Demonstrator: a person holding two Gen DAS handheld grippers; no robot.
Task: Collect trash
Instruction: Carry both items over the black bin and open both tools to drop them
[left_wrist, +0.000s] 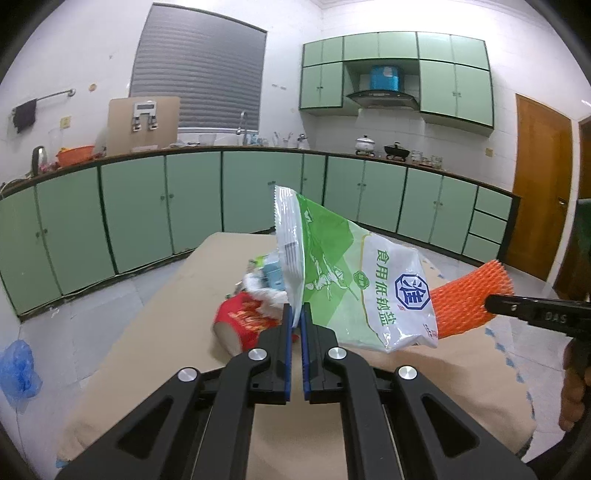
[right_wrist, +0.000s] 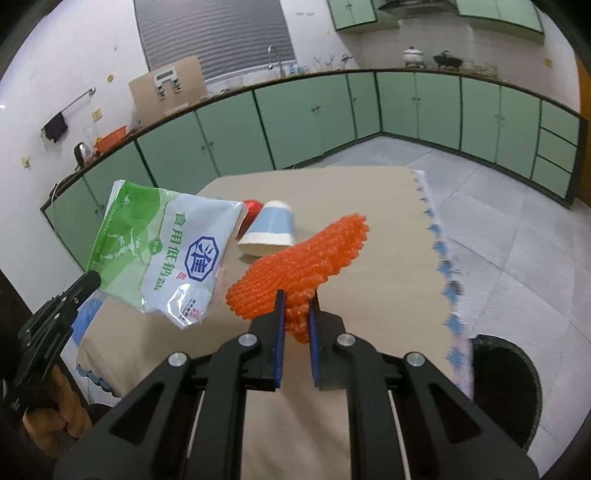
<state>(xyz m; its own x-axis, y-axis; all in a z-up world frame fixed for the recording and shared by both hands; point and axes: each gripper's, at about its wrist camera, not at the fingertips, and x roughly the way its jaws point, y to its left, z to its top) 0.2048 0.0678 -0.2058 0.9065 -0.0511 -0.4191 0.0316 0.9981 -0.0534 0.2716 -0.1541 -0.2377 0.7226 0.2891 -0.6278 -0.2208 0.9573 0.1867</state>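
Two pieces of trash are in the air at once. The left gripper (left_wrist: 295, 314) is clenched on a bottom corner of a green-and-white plastic salt bag (left_wrist: 343, 273), which stands up above the table. The right gripper (right_wrist: 295, 310) is clamped on an orange foam fruit-net sleeve (right_wrist: 299, 266), held just right of the bag.

Risk lies in both grips. The bag hangs from one thin corner, so a quick swing could slide it free. The soft net squashes between the pads and could slip out, or it could snag the bag, since the two pieces sit close together.

Still lying on the beige tablecloth (right_wrist: 369, 295) are a red paper cup (left_wrist: 240, 325) and a blue-and-white paper cup (right_wrist: 269, 232), towards the far side with some crumpled scraps. A dark round bin (right_wrist: 506, 384) waits near the table's right edge. That side looks open for carrying, with only bare tiled floor (right_wrist: 498, 221) beyond.
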